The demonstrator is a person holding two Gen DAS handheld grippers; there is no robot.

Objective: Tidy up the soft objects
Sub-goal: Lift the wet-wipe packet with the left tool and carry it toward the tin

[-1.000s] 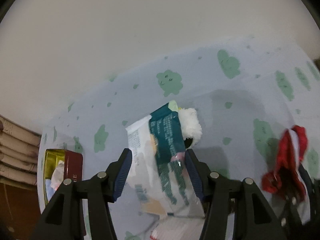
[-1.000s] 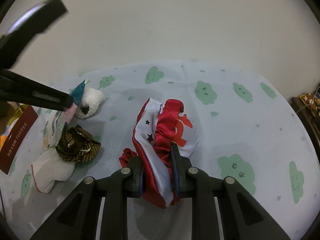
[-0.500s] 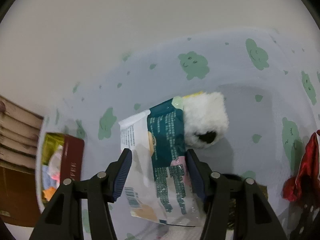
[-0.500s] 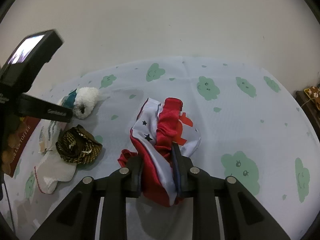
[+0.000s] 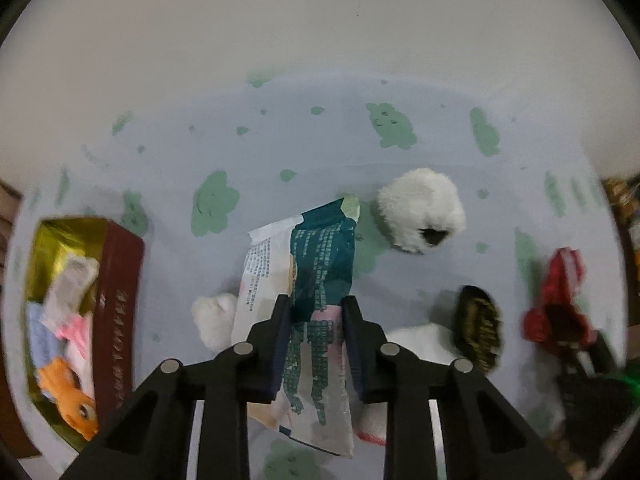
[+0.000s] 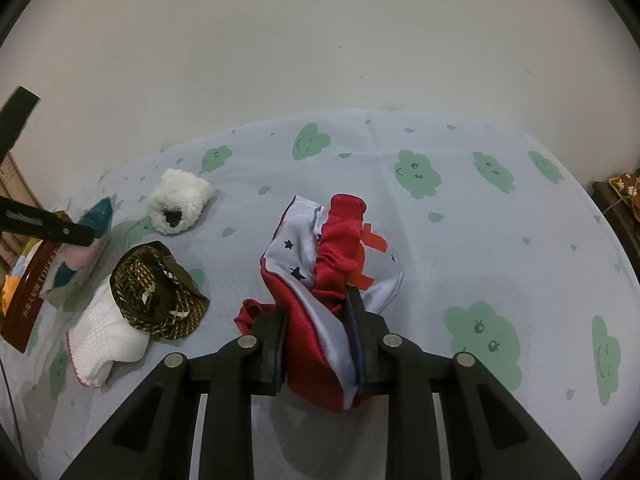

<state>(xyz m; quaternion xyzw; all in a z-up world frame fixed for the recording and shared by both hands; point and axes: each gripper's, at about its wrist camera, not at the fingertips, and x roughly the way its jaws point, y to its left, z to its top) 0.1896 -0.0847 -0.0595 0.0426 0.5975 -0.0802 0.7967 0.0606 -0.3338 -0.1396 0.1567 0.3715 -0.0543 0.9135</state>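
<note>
Left wrist view: the printed packet (image 5: 316, 280) lies between the closing fingers of the left gripper (image 5: 316, 320), probably for carrying to the red box (image 5: 120, 304) on its left; the right gripper (image 6: 320, 320) pinches the red-and-white cloth (image 6: 320, 280)

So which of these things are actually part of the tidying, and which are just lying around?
Part of the job:
- packet, left gripper closing on it
- red cloth, in right gripper
- fluffy slipper
- brown hat
- white sock
- box, some soft things inside

Just there:
- tablecloth
- wall
</note>
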